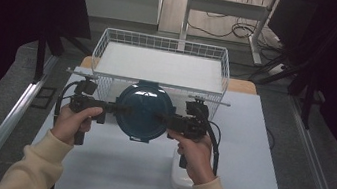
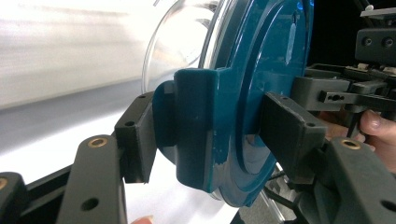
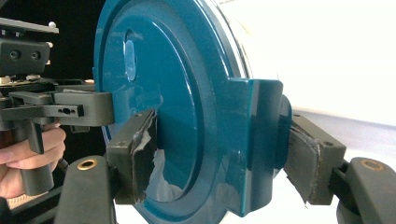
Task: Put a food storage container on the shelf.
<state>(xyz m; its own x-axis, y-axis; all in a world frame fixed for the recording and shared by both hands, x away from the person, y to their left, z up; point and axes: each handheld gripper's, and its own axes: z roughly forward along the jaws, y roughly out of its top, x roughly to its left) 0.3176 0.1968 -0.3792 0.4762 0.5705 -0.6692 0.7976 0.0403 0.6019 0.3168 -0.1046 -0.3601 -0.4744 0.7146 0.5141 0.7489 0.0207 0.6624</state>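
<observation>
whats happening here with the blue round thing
A person holds a round container with a teal lid between two tongs, one in each hand. The left tongs clamp one side latch, the right tongs clamp the opposite one. The container is lifted off the table, just in front of a white wire basket.

I see a round teal lid (image 1: 144, 112) with a clear dome beneath, lifted level above the counter (image 1: 255, 178), just in front of the wire basket (image 1: 163, 48), a tab at each side.
</observation>
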